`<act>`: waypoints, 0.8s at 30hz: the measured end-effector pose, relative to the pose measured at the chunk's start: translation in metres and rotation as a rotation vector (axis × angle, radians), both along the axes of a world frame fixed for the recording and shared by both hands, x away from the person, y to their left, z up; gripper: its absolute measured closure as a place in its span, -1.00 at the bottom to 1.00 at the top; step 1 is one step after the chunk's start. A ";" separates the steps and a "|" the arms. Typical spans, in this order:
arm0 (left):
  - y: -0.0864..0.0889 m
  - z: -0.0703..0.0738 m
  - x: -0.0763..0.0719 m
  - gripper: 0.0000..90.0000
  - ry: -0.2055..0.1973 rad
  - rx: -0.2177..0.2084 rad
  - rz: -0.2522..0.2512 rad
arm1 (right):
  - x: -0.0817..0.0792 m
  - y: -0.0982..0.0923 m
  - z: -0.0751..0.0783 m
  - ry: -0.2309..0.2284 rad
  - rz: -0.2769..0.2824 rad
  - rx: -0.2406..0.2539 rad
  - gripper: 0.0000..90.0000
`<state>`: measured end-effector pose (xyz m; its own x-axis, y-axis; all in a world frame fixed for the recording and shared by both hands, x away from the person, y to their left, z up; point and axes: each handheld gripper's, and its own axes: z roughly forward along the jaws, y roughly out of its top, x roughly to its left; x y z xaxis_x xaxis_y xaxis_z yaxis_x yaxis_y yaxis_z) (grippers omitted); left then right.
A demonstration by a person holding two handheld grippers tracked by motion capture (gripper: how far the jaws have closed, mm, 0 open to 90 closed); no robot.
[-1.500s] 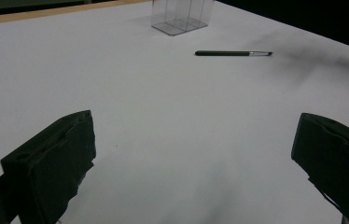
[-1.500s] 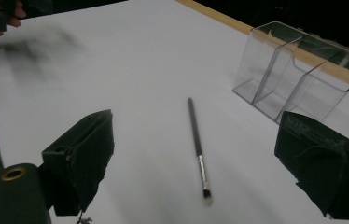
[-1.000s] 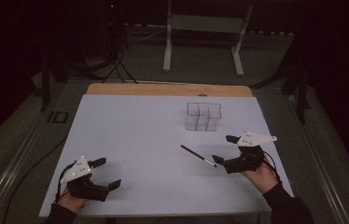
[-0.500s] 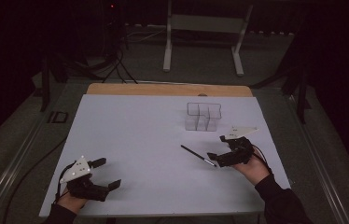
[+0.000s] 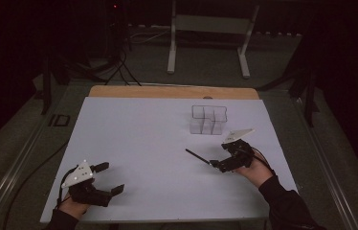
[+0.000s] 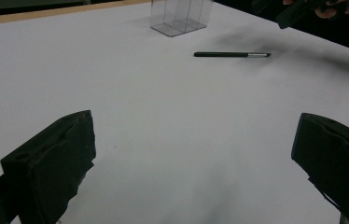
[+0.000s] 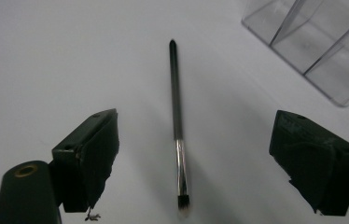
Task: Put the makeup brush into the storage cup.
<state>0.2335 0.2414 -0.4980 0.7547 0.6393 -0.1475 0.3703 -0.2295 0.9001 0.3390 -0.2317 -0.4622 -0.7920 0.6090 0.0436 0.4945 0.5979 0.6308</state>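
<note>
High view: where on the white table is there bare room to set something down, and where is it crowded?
The table is bare across its whole left and middle, from the wooden far edge down to the left claw. It is crowded only at the right, where the clear organizer, the brush and the open right claw sit close together.

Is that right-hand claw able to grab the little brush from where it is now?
Probably yes: the right gripper is open, its jaws either side of the brush, which lies flat on the white table, nothing between them.
</note>
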 end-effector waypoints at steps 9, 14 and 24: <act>0.000 0.000 0.000 -0.98 0.001 0.004 -0.001 | 0.006 0.008 0.000 0.071 0.004 -0.085 -0.46; 0.000 0.000 0.000 -0.98 0.002 0.004 -0.001 | 0.009 0.011 0.001 0.108 -0.001 -0.131 -0.39; 0.000 0.000 0.000 -0.98 0.004 0.005 -0.001 | 0.012 0.022 0.000 0.164 0.045 -0.254 0.14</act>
